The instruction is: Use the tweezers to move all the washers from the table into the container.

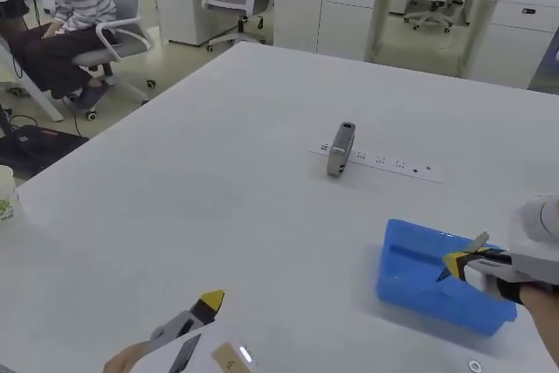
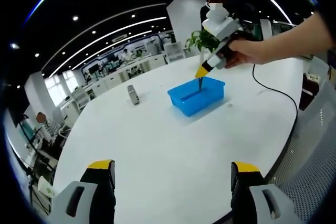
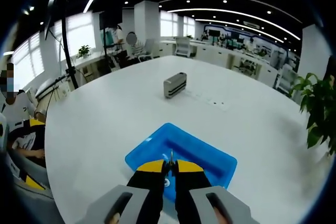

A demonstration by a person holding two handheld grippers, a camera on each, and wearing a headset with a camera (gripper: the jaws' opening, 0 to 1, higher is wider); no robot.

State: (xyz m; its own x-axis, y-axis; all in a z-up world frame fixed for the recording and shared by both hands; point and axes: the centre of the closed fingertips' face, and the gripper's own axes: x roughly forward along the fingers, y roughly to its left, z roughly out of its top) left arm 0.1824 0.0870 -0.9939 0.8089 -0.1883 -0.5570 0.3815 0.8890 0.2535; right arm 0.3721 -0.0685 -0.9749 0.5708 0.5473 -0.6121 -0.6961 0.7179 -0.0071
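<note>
The right gripper (image 3: pixel 169 165) has its yellow-tipped jaws pressed together on a thin pair of tweezers (image 2: pixel 200 83), whose points hang down inside the blue container (image 3: pixel 210 157) directly below. The right gripper view shows a small pale spot under the jaws; whether it is a washer cannot be told. The head view shows one washer (image 1: pixel 474 365) on the white table (image 1: pixel 218 181), just outside the container's corner nearest the person. The left gripper (image 2: pixel 173 171) hovers well to the side, jaws wide apart and holding nothing. Beyond the container lies a grey metal box (image 1: pixel 341 148) beside a flush socket strip (image 1: pixel 384 162) with markings too small to read.
</note>
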